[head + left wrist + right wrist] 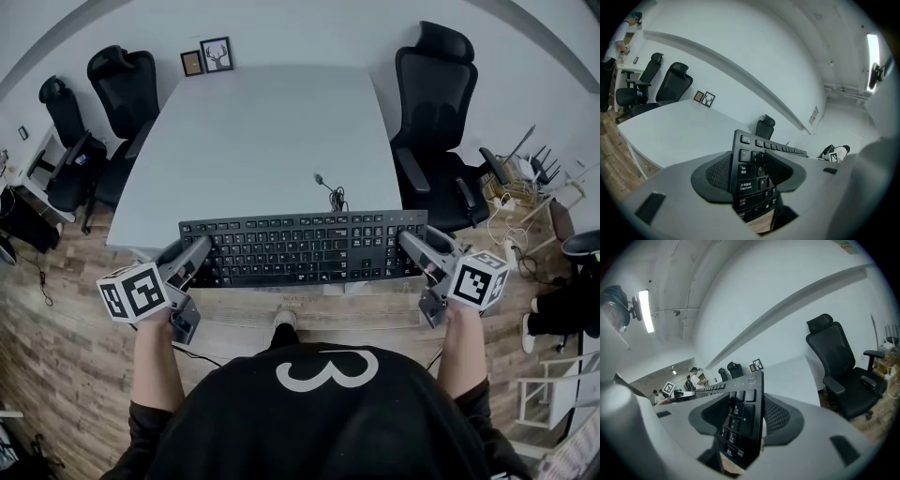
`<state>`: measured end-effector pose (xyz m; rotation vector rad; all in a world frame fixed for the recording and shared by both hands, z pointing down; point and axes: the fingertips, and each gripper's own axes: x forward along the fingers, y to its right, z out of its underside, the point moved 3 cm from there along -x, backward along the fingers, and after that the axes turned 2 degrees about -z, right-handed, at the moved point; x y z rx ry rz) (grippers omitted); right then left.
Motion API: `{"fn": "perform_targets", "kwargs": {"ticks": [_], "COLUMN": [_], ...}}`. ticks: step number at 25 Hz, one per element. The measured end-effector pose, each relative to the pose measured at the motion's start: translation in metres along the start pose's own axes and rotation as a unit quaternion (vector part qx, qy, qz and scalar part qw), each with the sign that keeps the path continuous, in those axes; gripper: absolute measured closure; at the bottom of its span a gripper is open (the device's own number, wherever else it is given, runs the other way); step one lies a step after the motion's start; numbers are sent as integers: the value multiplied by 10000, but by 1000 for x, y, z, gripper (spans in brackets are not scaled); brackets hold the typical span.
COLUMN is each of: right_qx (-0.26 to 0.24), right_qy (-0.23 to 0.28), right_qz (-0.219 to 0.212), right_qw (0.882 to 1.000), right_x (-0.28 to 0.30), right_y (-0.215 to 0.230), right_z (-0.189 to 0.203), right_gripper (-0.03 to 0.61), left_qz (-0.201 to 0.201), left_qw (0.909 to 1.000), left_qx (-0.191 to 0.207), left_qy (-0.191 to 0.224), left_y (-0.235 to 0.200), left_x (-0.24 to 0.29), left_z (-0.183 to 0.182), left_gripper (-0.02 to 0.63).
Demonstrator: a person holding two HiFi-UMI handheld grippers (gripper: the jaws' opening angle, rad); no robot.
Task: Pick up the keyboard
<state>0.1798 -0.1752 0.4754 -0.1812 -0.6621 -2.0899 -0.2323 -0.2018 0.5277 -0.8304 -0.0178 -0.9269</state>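
Observation:
A black keyboard (300, 248) lies crosswise over the front edge of the white table (262, 122), its near side past the edge. My left gripper (192, 255) is shut on its left end, my right gripper (412, 246) on its right end. In the left gripper view the keyboard (750, 173) stands on edge between the two dark pads of the left gripper (747, 171). The right gripper view shows the same: the right gripper (740, 416) clamps the number-pad end of the keyboard (738, 427). Whether the keyboard touches the table I cannot tell.
The keyboard's cable (330, 192) trails onto the table behind it. Two small picture frames (206, 58) stand at the table's far edge. Black office chairs stand at the right (436, 112) and the far left (122, 84). The floor below is wood.

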Motion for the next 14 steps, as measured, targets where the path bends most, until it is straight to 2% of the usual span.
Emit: {"fn": "perform_targets", "kwargs": {"ticks": [14], "right_qx": [53], "right_qy": [37], "right_qz": [17], "right_qw": [10000], "right_x": [-4], "right_y": [-2], "right_z": [-1], "right_gripper": [364], "left_qz": [26], "left_qw": [10000], "left_qx": [33], "left_qy": [-40], "left_y": [3], "left_x": [0], "left_z": [-4], "left_gripper": [397]}}
